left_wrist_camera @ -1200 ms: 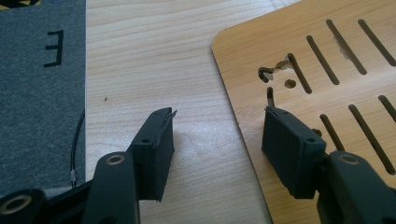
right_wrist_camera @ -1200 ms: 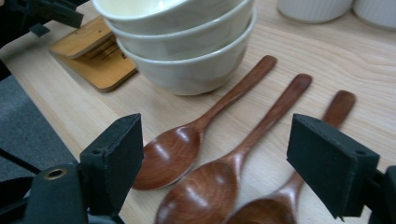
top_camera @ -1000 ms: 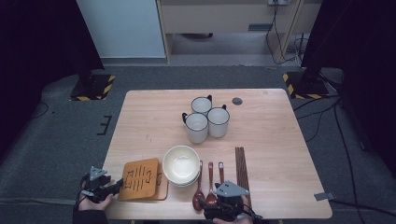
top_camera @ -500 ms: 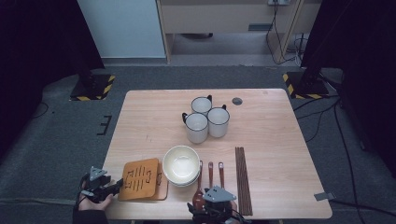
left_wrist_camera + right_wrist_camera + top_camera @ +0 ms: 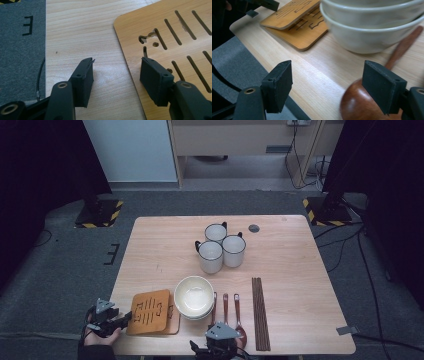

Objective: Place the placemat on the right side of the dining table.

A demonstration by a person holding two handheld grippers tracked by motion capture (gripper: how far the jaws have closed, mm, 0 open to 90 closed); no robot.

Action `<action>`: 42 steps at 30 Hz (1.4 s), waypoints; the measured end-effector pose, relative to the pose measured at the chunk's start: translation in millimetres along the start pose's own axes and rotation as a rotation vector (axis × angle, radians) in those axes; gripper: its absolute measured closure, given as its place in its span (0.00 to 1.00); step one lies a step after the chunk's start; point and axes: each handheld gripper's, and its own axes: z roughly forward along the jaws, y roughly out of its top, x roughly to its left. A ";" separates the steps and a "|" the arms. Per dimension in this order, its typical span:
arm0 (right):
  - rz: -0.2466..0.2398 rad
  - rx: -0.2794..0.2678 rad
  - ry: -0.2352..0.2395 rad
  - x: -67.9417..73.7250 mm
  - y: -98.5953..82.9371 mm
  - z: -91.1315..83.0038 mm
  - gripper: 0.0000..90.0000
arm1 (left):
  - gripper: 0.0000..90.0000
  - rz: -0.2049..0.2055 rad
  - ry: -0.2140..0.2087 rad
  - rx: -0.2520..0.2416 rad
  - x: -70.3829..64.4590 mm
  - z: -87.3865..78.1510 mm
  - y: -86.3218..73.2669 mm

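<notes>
Two slotted wooden trivets (image 5: 150, 311) lie stacked at the table's front left. My left gripper (image 5: 126, 319) is at their left edge, open. In the left gripper view it (image 5: 116, 72) straddles the top trivet's (image 5: 175, 32) edge, one jaw over the wood, the other over bare table. Stacked white bowls (image 5: 194, 296) stand beside the trivets. My right gripper (image 5: 217, 333) is at the front edge, open (image 5: 328, 82), and holds nothing. The dark spoon head (image 5: 359, 105) lies under its right jaw, with the bowls (image 5: 372, 27) just beyond.
Three wooden spoons (image 5: 225, 309) and a bundle of dark chopsticks (image 5: 259, 312) lie right of the bowls. Three white mugs (image 5: 221, 248) cluster at the table's (image 5: 310, 285) middle back, with a small dark disc (image 5: 254, 228) behind them. Grey carpet surrounds the table.
My right gripper has slid left along the front edge, from beside the chopsticks to in front of the spoons and bowls. The left gripper has stayed at the trivets.
</notes>
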 end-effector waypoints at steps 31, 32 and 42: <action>0.005 -0.001 0.053 32.9 13.3 43.5 0.33 | 0.49 -0.002 -0.008 -0.003 0.5 0.2 -0.3; 0.002 -0.001 0.054 33.7 13.7 44.5 0.33 | 0.49 -0.002 -0.007 -0.003 0.5 0.2 -0.3; -0.011 -0.005 0.082 44.2 21.4 58.3 0.33 | 0.49 -0.001 -0.009 -0.003 0.7 0.2 -0.4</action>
